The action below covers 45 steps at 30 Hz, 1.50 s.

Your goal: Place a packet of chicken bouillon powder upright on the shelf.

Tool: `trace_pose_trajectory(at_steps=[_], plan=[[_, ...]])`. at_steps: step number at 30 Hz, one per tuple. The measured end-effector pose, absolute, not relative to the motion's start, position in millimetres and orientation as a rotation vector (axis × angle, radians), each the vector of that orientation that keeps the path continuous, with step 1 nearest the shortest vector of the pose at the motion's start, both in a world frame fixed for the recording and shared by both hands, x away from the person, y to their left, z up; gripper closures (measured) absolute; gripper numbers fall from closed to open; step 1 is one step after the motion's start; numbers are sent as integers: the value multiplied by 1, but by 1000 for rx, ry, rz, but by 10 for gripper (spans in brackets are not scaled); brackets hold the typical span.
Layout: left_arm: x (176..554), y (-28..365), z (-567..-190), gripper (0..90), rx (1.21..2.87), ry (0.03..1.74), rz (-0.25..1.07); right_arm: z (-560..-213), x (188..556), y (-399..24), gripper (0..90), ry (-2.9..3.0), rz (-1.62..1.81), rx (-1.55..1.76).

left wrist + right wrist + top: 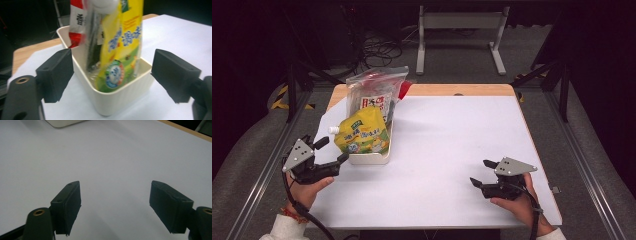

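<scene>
A cream plastic bin [370, 158] stands on the left part of the white table top [452, 145]. In it lean a yellow spouted pouch [362, 131] and, behind it, a clear zip bag [374, 89] with red-and-white packets. My left gripper [332, 150] is open just left of the bin's near corner. In the left gripper view the bin [117, 98] sits between the two black jaws of my left gripper [112, 75], with the yellow pouch [122, 50] upright inside. My right gripper [483, 172] is open over bare table at the front right, as the right gripper view [115, 205] confirms.
A wooden strip [462, 90] edges the table's far side. Beyond it stand a white metal frame [459, 30] and loose cables on the floor. The bin's corner [62, 122] shows far off in the right gripper view.
</scene>
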<state>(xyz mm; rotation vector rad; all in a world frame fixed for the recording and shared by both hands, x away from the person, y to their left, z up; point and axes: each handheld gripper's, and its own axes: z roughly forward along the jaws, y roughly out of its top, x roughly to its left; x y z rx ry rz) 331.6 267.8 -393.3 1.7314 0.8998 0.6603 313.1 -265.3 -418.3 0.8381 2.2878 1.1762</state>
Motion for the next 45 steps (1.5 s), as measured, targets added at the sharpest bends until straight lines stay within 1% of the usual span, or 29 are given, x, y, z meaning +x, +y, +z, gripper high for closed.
trace_pose_trajectory(at_steps=[6, 12, 14, 20, 25, 38, 45], plan=[[323, 261, -394, 144, 1725, 890, 635, -417, 313, -267, 236, 2272, 1167, 844], [317, 248, -396, 137, 1750, 872, 635, -416, 314, -269, 224, 2254, 1159, 850], [316, 243, -397, 117, 1763, 855, 631, -415, 314, -269, 219, 2250, 1157, 849], [308, 234, -398, 117, 1756, 820, 633, -415, 314, -269, 209, 2251, 1152, 849], [303, 220, -397, 118, 1784, 767, 644, -416, 311, -270, 200, 2252, 1138, 848], [297, 179, -404, 120, 1863, 641, 540, -416, 306, -274, 161, 2245, 1126, 870], [297, 158, -414, 117, 1943, 581, 485, -419, 304, -276, 145, 2259, 1104, 848]])
